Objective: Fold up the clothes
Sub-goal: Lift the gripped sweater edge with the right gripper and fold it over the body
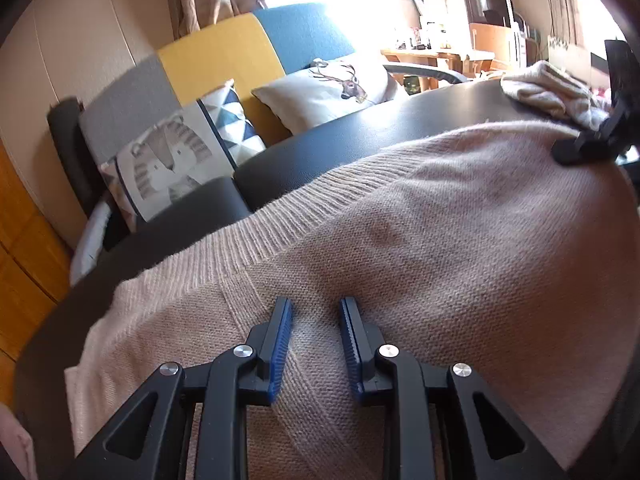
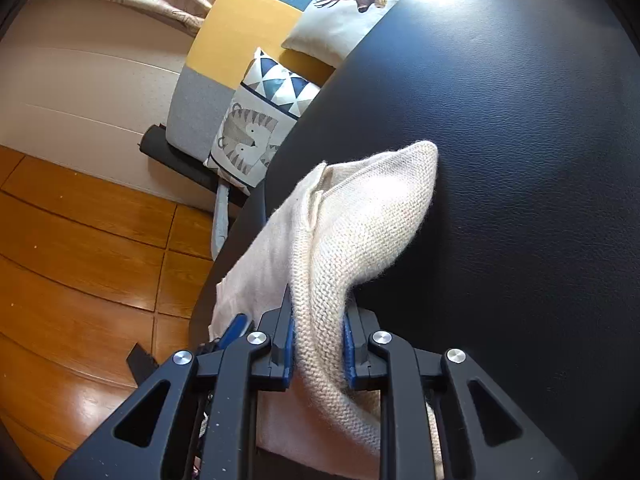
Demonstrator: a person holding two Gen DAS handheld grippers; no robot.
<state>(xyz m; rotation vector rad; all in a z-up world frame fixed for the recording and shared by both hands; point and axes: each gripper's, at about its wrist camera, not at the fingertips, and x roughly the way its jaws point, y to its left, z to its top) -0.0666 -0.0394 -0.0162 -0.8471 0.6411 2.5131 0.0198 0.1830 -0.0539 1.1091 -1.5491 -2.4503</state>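
The sweater (image 1: 460, 240) lies spread on the dark bench (image 1: 400, 120), its ribbed hem running across just ahead of the left hand-held gripper (image 1: 316, 312). This gripper is partly open, its two blue pads resting on the knit with a band of cloth between them; the pads do not press together, so it has hold of nothing firm. From the pictures I cannot tell if the cloth between them is already raised into a pinch.

In the right wrist view, a thick knitted part of the sweater (image 2: 360, 240), maybe a sleeve or a corner, rises between the jaws of the right hand-held gripper (image 2: 318, 328) and bends forward over the bench (image 2: 520, 160). The jaws are closed on this bundle. To the left of this gripper, thinner cloth hangs near the bench edge, above the wooden floor (image 2: 80, 260).

Beyond the sweater, far ahead and to the right of the left gripper, another pale garment (image 1: 548, 88) lies crumpled. Behind the bench stands a sofa (image 1: 224, 52) with cushions.

The risks, as I judge them: the knit is soft and stretchy, so the right grip may slip if it is pulled fast. The left pads may catch only one layer, and the fold would come out uneven. Cloth near the edge may slide to the floor.
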